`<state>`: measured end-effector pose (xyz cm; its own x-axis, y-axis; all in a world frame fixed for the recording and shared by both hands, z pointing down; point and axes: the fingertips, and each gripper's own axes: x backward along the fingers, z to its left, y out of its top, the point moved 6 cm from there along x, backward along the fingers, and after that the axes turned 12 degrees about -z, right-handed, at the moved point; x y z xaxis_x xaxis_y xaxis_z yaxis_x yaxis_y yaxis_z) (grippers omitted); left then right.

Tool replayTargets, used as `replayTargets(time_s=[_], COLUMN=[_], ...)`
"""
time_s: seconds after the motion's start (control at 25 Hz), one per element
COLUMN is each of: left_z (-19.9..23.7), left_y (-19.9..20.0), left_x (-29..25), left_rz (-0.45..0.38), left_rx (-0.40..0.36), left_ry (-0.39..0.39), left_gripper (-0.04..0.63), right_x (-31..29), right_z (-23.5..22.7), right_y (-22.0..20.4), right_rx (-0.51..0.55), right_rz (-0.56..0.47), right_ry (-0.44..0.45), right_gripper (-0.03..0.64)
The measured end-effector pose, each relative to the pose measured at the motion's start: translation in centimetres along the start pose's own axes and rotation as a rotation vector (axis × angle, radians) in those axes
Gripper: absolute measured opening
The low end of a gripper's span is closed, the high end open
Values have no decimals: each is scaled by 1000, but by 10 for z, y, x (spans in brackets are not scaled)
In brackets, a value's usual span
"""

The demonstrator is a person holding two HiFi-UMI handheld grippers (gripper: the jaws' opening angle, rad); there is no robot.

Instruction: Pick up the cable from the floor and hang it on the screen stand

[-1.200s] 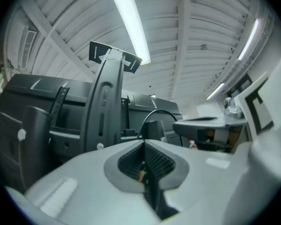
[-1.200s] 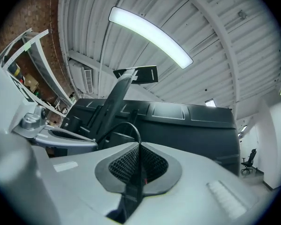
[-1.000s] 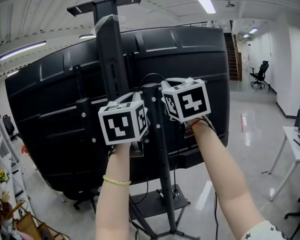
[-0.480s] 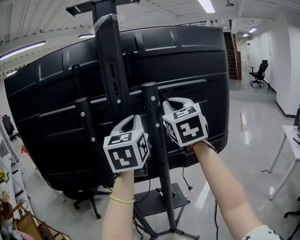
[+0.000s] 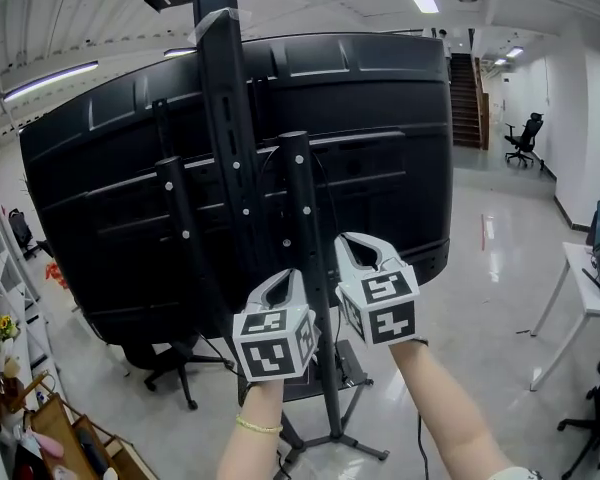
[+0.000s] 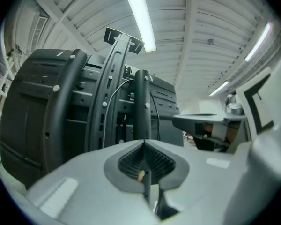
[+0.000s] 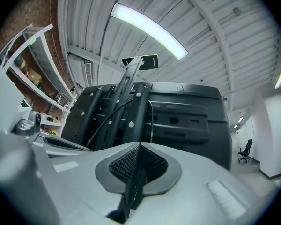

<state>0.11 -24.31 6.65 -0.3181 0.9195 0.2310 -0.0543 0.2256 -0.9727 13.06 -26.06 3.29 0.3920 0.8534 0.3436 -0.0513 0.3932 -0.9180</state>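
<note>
Since the cable [image 7: 152, 125] already drapes over the screen stand [image 5: 298, 218] at 12 o'clock, both tools sit below it, empty. The left tool [image 5: 283, 280] is pressed together; the right tool [image 5: 358, 243] has just been closing its jaws, which now meet on nothing.

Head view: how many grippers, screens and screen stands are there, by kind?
Grippers: 2, the left gripper and the right gripper, whose empty jaws have just been closing
Screen: 1
Screen stand: 1
Total: 4
</note>
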Motion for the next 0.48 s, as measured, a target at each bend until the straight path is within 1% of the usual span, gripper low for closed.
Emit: replayTargets(time_s=[0.12,0.28,0.36,0.48], left_z=[-18,-35,-42,-48], left_y=[-24,-62,-85,-114], left_x=[32,75,96,121], left_rz=[4,-8,7,47], left_rx=[21,52,69,98], left_ry=[6,27,41,58], left_gripper=[8,8,8,8], right_x=[48,104,129,162], right_z=[12,28,36,47], right_y=[-29,-76,-100,-124], right_rx=[-60,-142,-174,-196], right_rz=[23,108,144,160], right_ry=[4,16,12,-1], right_gripper=[0,0,0,0])
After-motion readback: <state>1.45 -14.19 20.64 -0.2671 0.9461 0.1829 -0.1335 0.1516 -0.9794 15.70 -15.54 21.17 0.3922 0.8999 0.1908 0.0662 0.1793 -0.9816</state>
